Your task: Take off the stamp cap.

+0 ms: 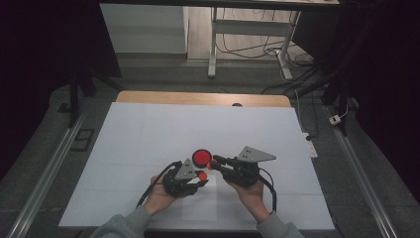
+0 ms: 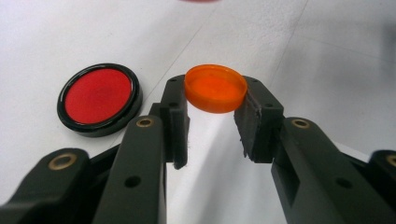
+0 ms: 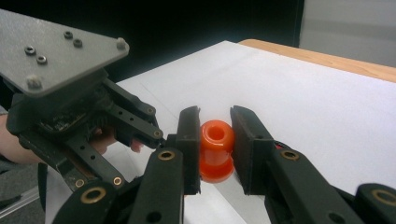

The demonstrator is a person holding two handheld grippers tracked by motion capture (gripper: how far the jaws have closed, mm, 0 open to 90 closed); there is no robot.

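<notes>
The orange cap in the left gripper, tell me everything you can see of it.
The orange cap is a small, shallow round disc of translucent orange plastic with a smooth flat top and a short rim. It lies about level, clamped at its edge between the tips of the left gripper, whose two black pads press on opposite sides. It is held above the white table, to the right of a red disc in a black ring that lies flat there. In the high view it shows as an orange spot at that gripper's tip.

two black grippers – left gripper (image 1: 202, 179), right gripper (image 1: 212, 162) – each carry a grey three-cornered plate with small screws. brass rivets stud the jaws – black cables trail back. grey sleeves (image 1: 124, 224).
</notes>
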